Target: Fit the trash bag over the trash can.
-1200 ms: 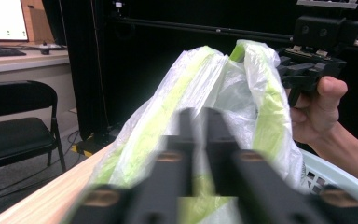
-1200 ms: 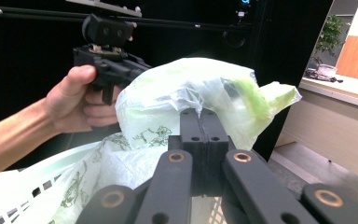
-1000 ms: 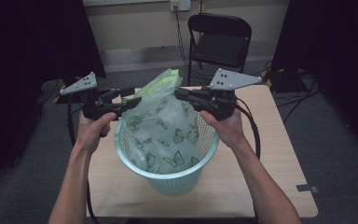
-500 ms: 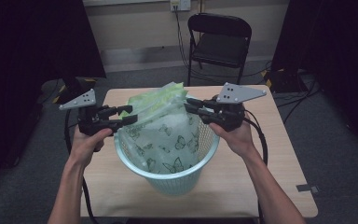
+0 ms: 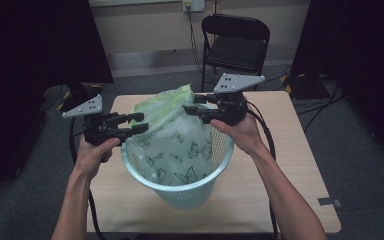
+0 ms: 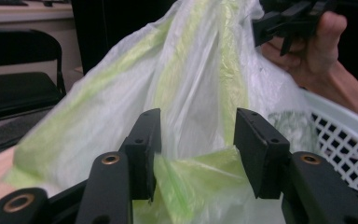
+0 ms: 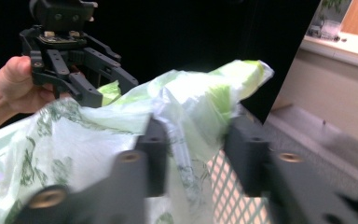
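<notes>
bag (image 5: pixel 172 125) fills basket (image 5: pixel 180 187) mouth, table (image 5: pixel 290 150) edges free

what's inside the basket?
A butterfly-print bag lines the basket, its green top bunched above the rim. The bag hides the basket's bottom.

I see a translucent white-and-lime-green plastic bag (image 5: pixel 172 120) with dark green butterfly print, centre frame; a pale mint lattice-walled plastic basket (image 5: pixel 200 187) below it; a light wood-grain tabletop (image 5: pixel 290 165); a black folding metal chair (image 5: pixel 236 42) at upper centre.
</notes>
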Tool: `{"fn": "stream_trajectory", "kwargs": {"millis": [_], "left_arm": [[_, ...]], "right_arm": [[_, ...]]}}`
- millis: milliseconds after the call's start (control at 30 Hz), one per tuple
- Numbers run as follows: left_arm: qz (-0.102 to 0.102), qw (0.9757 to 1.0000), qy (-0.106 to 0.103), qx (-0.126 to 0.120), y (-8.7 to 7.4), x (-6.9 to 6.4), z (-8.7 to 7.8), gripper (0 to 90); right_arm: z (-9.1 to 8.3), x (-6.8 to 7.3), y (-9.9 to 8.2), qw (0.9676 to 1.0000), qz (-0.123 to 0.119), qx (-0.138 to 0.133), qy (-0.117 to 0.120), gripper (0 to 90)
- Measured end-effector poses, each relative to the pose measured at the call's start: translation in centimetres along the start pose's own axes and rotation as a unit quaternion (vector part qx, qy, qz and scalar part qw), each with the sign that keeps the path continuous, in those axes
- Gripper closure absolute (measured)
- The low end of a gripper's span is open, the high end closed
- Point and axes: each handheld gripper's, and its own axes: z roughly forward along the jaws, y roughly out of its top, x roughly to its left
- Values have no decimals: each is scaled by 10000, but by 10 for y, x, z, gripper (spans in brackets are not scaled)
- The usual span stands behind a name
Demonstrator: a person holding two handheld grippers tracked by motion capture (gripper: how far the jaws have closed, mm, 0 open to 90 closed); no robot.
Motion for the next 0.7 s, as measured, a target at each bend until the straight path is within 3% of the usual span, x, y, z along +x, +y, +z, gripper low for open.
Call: {"fn": "stream_trajectory", "kwargs": {"millis": [67, 167, 267, 400, 533, 633, 700], "left_arm": [[15, 9999, 22, -124, 10, 3, -1, 497], [67, 9995, 112, -280, 25, 5, 0, 476], [172, 9991, 74, -382, 40, 4, 3, 441], [299, 9977, -118, -591, 52, 3, 6, 398], [438, 9956, -481, -674, 52, -3, 14, 320], [524, 9944, -645, -645, 50, -8, 22, 343], [561, 9944, -647, -612, 47, -10, 24, 480]], "right_arm": [[0, 4, 4, 9999, -124, -87, 51, 821], [-2, 12, 9, 9992, -301, -243, 123, 868], [-3, 23, 16, 9976, -487, -413, 272, 881], [-1, 35, 22, 9951, -685, -534, 464, 882], [4, 41, 23, 9938, -776, -539, 579, 879], [8, 42, 23, 9939, -762, -561, 574, 849], [10, 41, 22, 9942, -734, -581, 525, 793]]}}
